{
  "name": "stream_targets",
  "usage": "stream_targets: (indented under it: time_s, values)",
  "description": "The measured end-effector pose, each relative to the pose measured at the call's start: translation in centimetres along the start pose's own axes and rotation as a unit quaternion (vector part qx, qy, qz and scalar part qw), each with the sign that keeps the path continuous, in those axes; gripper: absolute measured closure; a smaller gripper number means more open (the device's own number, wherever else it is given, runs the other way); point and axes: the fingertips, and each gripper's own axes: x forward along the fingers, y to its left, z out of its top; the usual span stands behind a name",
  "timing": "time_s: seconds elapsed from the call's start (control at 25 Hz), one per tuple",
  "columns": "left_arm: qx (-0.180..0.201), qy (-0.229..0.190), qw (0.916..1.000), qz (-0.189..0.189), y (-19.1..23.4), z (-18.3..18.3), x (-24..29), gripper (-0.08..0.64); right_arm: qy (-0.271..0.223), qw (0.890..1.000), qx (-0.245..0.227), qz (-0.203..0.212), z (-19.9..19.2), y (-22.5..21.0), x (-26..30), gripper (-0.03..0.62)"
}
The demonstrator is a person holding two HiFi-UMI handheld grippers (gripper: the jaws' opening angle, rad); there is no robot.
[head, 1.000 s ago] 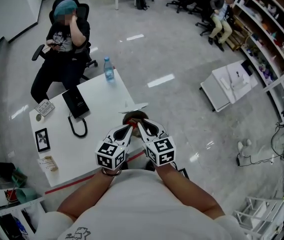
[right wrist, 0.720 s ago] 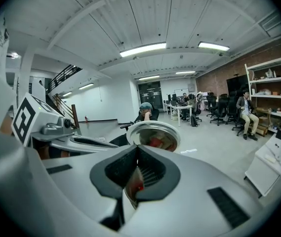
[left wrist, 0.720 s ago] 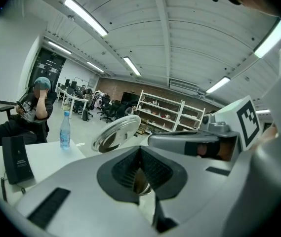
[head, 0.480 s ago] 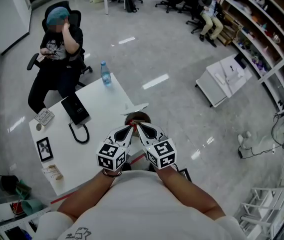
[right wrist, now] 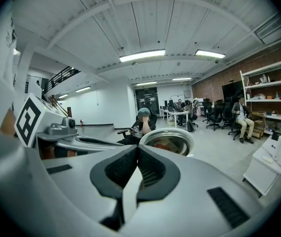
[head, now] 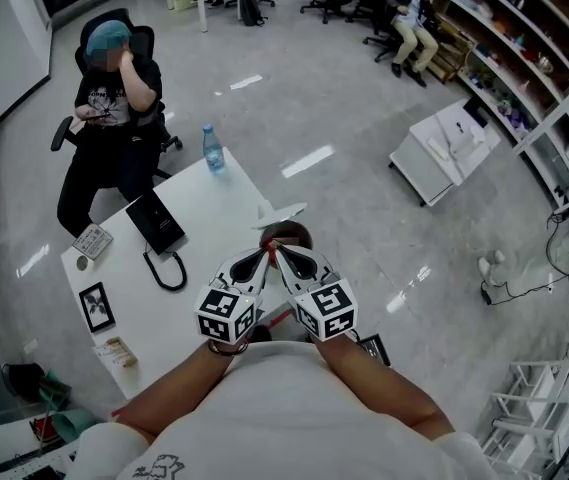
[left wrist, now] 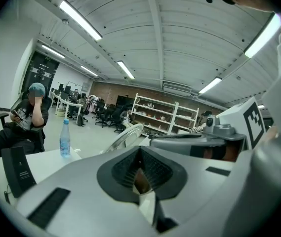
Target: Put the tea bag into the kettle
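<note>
The kettle (head: pixel 286 235) stands at the right edge of the white table (head: pixel 204 208), its round mouth open upward. In the right gripper view its rim (right wrist: pixel 168 141) lies just past the jaws, with reddish contents inside. My two grippers meet tip to tip just above the near side of the mouth. The left gripper (head: pixel 261 257) is shut on a thin brown and white piece, the tea bag (left wrist: pixel 141 180). The right gripper (head: pixel 280 254) is shut on a white strip of the tea bag (right wrist: pixel 130 191). A bit of red (head: pixel 270 250) shows between the tips in the head view.
A water bottle (head: pixel 211 149) stands at the table's far corner. A black device (head: pixel 154 220) with a looped cable, a framed card (head: pixel 97 306) and a small packet (head: pixel 120 351) lie to the left. A person (head: pixel 114 108) sits behind the table. A white cart (head: pixel 446 148) stands to the right.
Both grippers stay tip to tip over the kettle. The head view has shifted a little, so the table and floor sit slightly differently in the picture.
</note>
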Motion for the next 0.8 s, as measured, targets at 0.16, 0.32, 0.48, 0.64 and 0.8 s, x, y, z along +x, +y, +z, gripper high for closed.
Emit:
stream_targets:
  time_s: [0.16, 0.32, 0.48, 0.64, 0.8]
  values:
    - [-0.007, -0.009, 0.9999, 0.011, 0.8, 0.3, -0.6, 0.551, 0.001, 1.000, -0.005, 0.007, 0.1, 0.7, 0.2, 0.581]
    - [-0.011, -0.018, 0.9994, 0.028, 0.7, 0.5, -1.4, 0.551, -0.002, 1.000, -0.013, 0.026, 0.3, 1.5, 0.0, 0.581]
    - [-0.008, -0.034, 0.9979, 0.054, -0.2, 0.8, -2.2, 0.551, -0.011, 0.998, -0.028, 0.056, 0.7, 2.6, -0.9, 0.581]
    - [-0.011, -0.048, 0.9939, 0.098, -1.7, 0.1, -3.6, 0.551, -0.007, 0.995, -0.036, 0.098, -0.2, 3.6, -2.6, 0.581]
    - [-0.021, -0.060, 0.9883, 0.139, -3.9, -1.6, -5.5, 0.551, -0.007, 0.990, -0.045, 0.133, -1.4, 4.8, -5.1, 0.581]
